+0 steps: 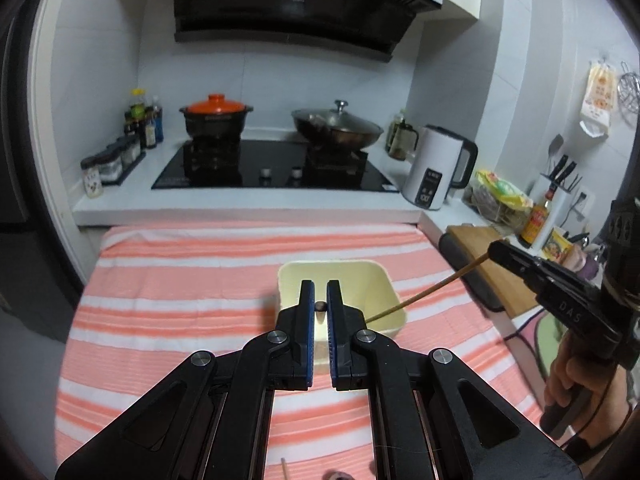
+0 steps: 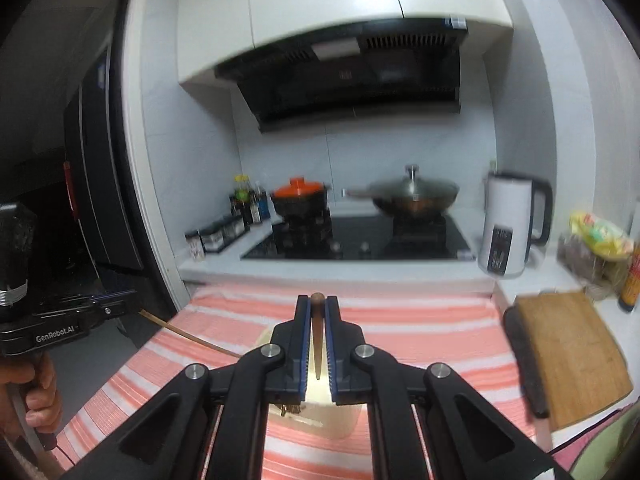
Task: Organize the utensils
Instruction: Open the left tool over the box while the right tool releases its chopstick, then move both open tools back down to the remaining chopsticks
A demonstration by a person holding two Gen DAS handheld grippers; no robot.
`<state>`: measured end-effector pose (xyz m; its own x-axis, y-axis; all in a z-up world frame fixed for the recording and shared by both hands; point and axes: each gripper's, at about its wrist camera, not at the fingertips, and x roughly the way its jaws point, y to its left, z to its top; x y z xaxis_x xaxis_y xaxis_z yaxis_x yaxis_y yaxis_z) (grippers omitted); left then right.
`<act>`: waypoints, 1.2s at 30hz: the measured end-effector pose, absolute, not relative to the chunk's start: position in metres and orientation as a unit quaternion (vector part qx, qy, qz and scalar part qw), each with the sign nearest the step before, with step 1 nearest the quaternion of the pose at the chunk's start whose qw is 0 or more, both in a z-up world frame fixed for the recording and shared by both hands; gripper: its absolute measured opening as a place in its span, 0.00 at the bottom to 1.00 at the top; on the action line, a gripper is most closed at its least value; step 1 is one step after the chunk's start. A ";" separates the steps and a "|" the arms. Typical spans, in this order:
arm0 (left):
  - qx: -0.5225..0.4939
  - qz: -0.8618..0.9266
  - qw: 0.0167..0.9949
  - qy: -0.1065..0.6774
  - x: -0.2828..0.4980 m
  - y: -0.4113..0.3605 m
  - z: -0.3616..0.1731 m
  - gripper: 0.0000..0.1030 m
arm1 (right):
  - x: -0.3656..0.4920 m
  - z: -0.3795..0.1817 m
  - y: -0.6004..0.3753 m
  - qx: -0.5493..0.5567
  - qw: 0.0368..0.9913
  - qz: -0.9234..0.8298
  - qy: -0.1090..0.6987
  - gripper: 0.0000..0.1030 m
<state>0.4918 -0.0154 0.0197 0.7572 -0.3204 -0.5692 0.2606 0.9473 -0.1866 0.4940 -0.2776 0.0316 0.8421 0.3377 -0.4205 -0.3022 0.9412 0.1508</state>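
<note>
Left wrist view: the left gripper point(image 1: 320, 300) is seen closed on a chopstick point(image 1: 320, 305), of which only the dark butt end shows between the blue pads point(image 1: 307, 320). A cream bin point(image 1: 384, 280) stands directly beyond and below the fingertips on the striped cloth point(image 1: 180, 280). To the right, the right gripper point(image 1: 496, 250) is held clamped on a second chopstick point(image 1: 420, 298), whose far end slants down towards the bin's near right corner. Right wrist view: the right gripper point(image 2: 318, 300) is closed on its chopstick point(image 2: 317, 336), which runs lengthwise between the pads, brown butt end forward. The bin point(image 2: 320, 420) lies beneath the jaws. At far left, the left gripper point(image 2: 128, 294) is seen gripping its chopstick point(image 2: 188, 338), which slants towards the bin.
</note>
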 end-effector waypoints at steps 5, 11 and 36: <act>-0.059 -0.156 0.922 0.349 0.507 -0.018 -0.010 0.03 | 0.518 -0.011 -0.275 0.053 0.942 0.169 0.285 0.07; -0.058 -0.166 0.913 0.367 0.496 -0.013 -0.022 0.42 | 0.512 -0.029 -0.273 0.057 0.935 0.195 0.290 0.21; -0.058 -0.060 0.903 0.421 0.201 0.091 -0.182 0.82 | 0.210 -0.170 -0.364 -0.060 0.931 0.093 0.347 0.59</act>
